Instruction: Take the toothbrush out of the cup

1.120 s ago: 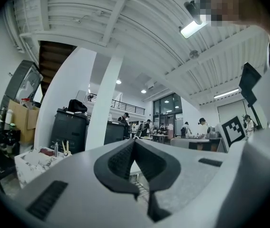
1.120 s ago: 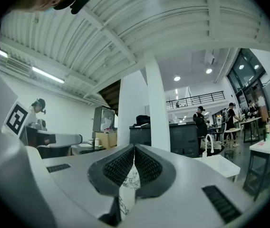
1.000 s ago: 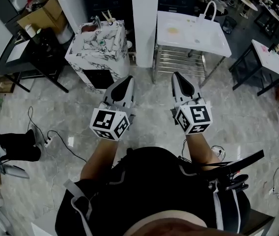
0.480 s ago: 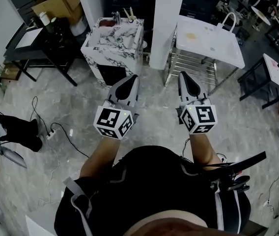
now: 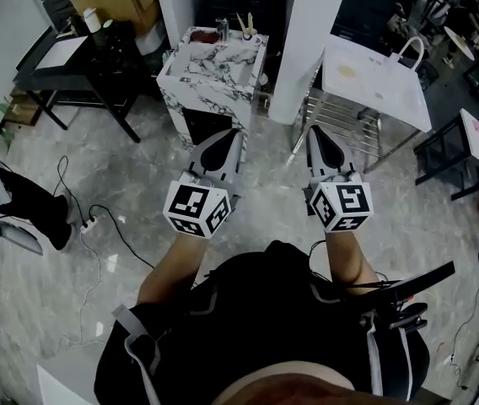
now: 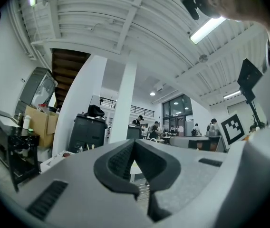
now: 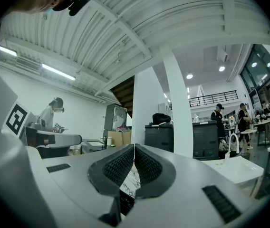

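In the head view a marble-patterned cabinet (image 5: 210,70) stands ahead of me. At its back edge sits a small cup (image 5: 246,34) with toothbrushes (image 5: 244,20) sticking up out of it. My left gripper (image 5: 225,135) is held level over the floor, well short of the cabinet, shut and empty. My right gripper (image 5: 315,132) is beside it at the same height, also shut with nothing in it. The left gripper view (image 6: 134,142) and the right gripper view (image 7: 134,147) both show the pads pressed together.
A white pillar (image 5: 307,40) rises right of the cabinet. Beyond it stands a white table (image 5: 374,78) with a bag (image 5: 410,51) and a wire shelf (image 5: 341,112) underneath. A black table (image 5: 71,62) is at left. Cables (image 5: 88,218) lie on the floor.
Both grippers have moved forward together toward the marble cabinet, which now sits closer and more central in the head view. Both stay shut.
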`<state>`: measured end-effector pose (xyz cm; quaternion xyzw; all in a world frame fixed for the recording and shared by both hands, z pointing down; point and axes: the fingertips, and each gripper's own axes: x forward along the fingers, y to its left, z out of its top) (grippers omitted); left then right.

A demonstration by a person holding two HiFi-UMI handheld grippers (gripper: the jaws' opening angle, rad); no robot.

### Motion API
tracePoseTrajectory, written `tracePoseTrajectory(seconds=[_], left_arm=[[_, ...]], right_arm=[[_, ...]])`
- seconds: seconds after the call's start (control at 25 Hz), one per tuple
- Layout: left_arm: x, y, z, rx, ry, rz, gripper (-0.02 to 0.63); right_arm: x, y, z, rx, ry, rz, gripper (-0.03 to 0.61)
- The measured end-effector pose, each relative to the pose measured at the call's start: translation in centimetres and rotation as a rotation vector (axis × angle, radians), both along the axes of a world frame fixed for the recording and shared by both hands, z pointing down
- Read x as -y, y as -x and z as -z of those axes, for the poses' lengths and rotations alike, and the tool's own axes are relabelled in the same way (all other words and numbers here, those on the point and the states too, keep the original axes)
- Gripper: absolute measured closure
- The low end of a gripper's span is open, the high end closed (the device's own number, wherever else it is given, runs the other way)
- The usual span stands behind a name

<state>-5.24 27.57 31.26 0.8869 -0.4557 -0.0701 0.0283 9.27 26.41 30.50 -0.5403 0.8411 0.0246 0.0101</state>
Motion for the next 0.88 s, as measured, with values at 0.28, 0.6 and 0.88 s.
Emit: tracePoseTrajectory(seconds=[0.28,0.6,0.88], left_arm=[[2.1,1.8,-0.6,-0.012,0.013,0.047,0.611],[8.4,3.3,-0.1,0.023,0.015,0.110,0.611],[14.4,2.5,0.3,0.017,0.011,0.114,0.611]], right_arm=[[3.3,2.0,-0.4,0.006,0.004,0.048,0.555],[10.6,3.4,-0.3,0.048,0.005,0.103,0.555],[16.8,3.3,0.3,0.052,-0.001,0.127,0.555]])
